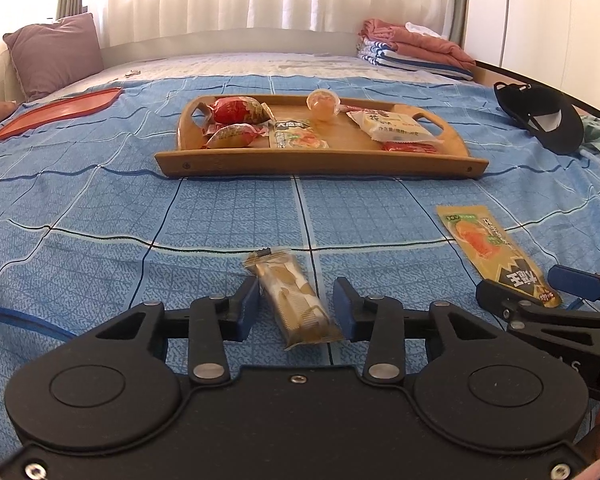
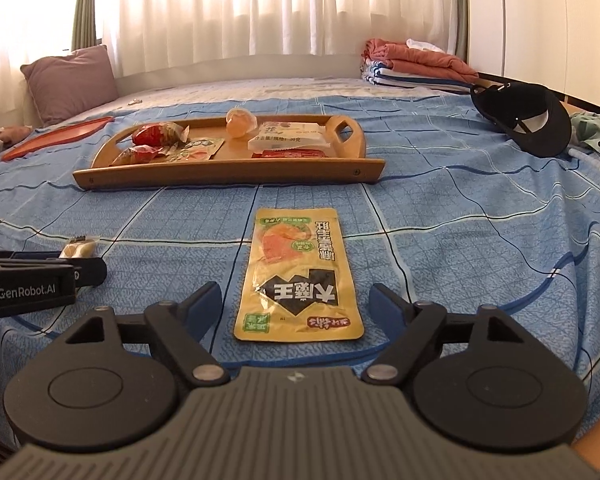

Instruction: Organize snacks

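1. The blue checked bedspread (image 1: 100, 208) leaves open room along its near edge; toward the far edge a wooden tray (image 1: 316, 162) already carries wrapped snacks.
2. Left of the tray, an orange tray lid (image 1: 56, 112) lies flat near the bedspread's left edge, well apart from both grippers.
3. The left gripper (image 1: 296, 308) straddles a tan wafer bar (image 1: 292, 300) lying at a slant on the bedspread. Its jaws stand close on either side, the right one seemingly touching the wrapper, the left one beside it; no firm clamp shows.
4. The right gripper (image 2: 296, 300) is released, its jaws wide apart around the near end of a flat yellow snack pouch (image 2: 298, 276) with an orange picture and bold black lettering.
5. A black cap (image 2: 528, 120) sits near the bedspread's right edge.
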`<move>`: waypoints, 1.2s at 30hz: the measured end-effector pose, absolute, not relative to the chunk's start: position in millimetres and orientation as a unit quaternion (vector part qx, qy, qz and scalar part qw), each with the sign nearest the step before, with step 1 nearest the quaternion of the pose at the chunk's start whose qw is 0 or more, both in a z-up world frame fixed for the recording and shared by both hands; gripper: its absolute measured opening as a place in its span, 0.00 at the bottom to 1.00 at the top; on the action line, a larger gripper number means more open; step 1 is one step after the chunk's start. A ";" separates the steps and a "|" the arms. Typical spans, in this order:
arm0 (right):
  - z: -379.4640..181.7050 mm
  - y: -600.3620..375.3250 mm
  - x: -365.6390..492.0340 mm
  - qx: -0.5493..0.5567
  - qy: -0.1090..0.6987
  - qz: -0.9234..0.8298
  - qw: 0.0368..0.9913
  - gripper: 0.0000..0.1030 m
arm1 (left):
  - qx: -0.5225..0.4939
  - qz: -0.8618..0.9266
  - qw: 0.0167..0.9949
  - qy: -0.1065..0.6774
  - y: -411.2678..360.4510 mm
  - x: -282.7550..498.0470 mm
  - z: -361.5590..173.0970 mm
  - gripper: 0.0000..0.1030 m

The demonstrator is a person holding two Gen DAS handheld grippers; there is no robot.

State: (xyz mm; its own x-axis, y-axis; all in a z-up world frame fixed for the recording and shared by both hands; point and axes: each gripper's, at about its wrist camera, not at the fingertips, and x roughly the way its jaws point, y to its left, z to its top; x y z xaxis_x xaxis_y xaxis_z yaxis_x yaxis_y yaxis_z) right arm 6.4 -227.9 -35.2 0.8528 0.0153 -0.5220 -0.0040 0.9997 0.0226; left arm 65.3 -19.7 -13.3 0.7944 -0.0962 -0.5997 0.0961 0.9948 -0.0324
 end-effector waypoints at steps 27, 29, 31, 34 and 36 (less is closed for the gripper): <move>-33.9 -212.3 5.1 -0.028 0.229 -0.006 0.973 0.87 | -0.008 -0.051 0.949 0.312 -17.5 63.7 -8.9 0.21; -32.8 -210.7 9.5 -0.032 0.226 -0.010 0.974 0.87 | -0.008 -0.051 0.949 0.312 -17.7 63.8 -8.8 0.21; -32.6 -210.0 18.0 -0.033 0.238 -0.008 0.971 0.87 | -0.008 -0.052 0.948 0.312 -18.1 63.9 -8.8 0.21; -34.9 -211.8 30.4 -0.023 0.260 -0.009 0.965 0.87 | -0.007 -0.053 0.949 0.312 -18.3 63.9 -8.3 0.21; -37.2 -214.3 35.1 -0.013 0.272 -0.008 0.962 0.87 | -0.006 -0.054 0.949 0.311 -18.5 64.3 -7.8 0.21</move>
State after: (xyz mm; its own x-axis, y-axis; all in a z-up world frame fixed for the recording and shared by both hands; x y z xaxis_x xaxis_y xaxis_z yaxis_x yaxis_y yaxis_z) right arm 35.1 -214.3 -37.2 0.8521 -0.0214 -0.5230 0.0075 0.9996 -0.0287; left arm 64.3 -18.5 -7.8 0.8003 -0.1060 -0.5902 0.0980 0.9941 -0.0456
